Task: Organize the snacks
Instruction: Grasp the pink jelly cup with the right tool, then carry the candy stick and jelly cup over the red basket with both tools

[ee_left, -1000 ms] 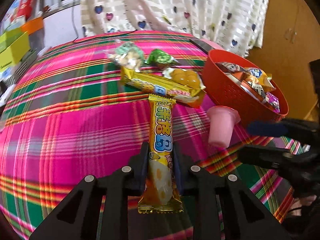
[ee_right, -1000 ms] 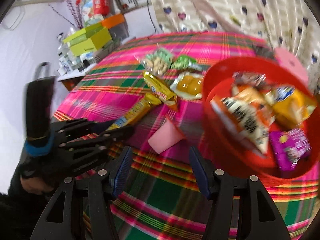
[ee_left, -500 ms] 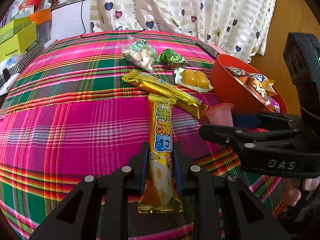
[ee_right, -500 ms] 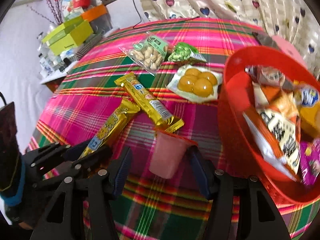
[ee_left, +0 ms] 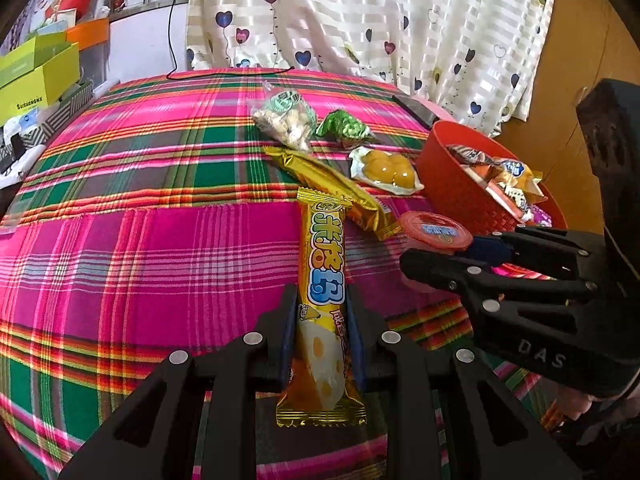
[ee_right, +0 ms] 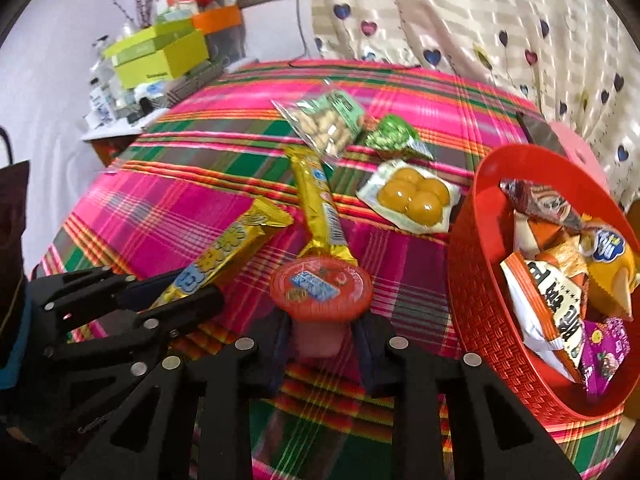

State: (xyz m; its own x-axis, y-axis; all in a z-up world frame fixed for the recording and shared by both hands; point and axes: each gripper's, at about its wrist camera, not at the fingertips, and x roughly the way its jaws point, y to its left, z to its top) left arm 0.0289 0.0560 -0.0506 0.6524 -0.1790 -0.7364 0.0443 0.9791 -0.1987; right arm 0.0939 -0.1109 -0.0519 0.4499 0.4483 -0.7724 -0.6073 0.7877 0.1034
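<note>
The left gripper [ee_left: 322,336] clamps a yellow snack bar [ee_left: 323,280] bearing blue characters. The right gripper [ee_right: 320,344], lettered "DAS", has just closed on the pink jelly cup [ee_right: 320,284] beside the red basket [ee_right: 472,300].

Left gripper [ee_left: 322,328]: jaws clamped on a yellow bar [ee_left: 323,280], pads pressed to both its long sides, pointing steeply down.

Right gripper [ee_right: 320,340]: jaws have just been closing, now gripping a pink cup [ee_right: 320,296] below its red lid (pads on either side of the body), also angled down.

The two grippers sit side by side, close together, fingers apart. Fingertips of a hand [ee_left: 584,402] show under the right gripper's body.
</note>
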